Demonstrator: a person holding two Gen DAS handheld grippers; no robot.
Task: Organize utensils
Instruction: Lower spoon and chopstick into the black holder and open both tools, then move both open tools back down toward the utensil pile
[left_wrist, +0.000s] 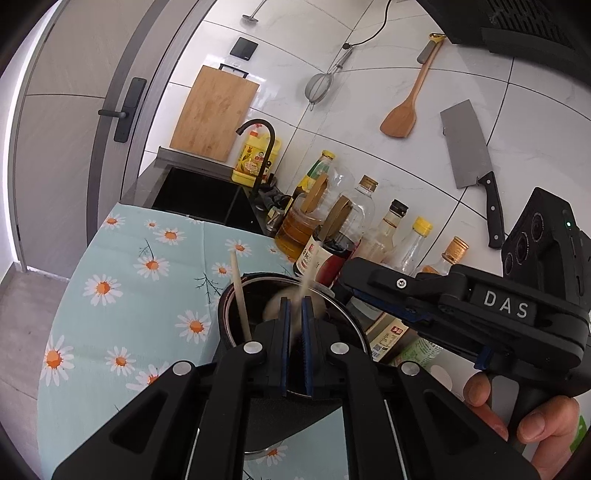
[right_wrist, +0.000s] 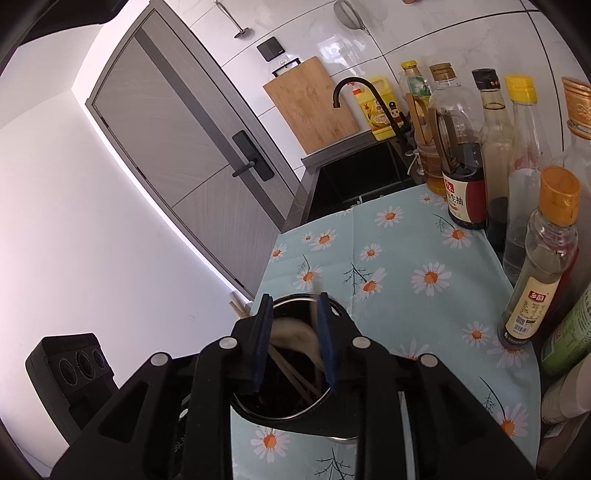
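Left gripper (left_wrist: 295, 314), jaws nearly together, blurred pale stick between; pad contact unclear. Right gripper (right_wrist: 295, 325) stands apart, gripping nothing. Both hang over the steel utensil holder (right_wrist: 334, 400) (chopsticks (right_wrist: 295, 378) inside); cleaver (left_wrist: 469, 155), two o'clock, left view only.

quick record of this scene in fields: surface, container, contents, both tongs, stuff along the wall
surface: pale blue daisy-print cloth on the counter
container: round dark metal utensil holder
contents: wooden chopsticks and a pale spoon
left tongs: over the holder, narrow gap, a blurred pale stick between the pads
right tongs: open over the holder, gripping nothing
wall: sauce bottles, bamboo cutting board, steel cleaver
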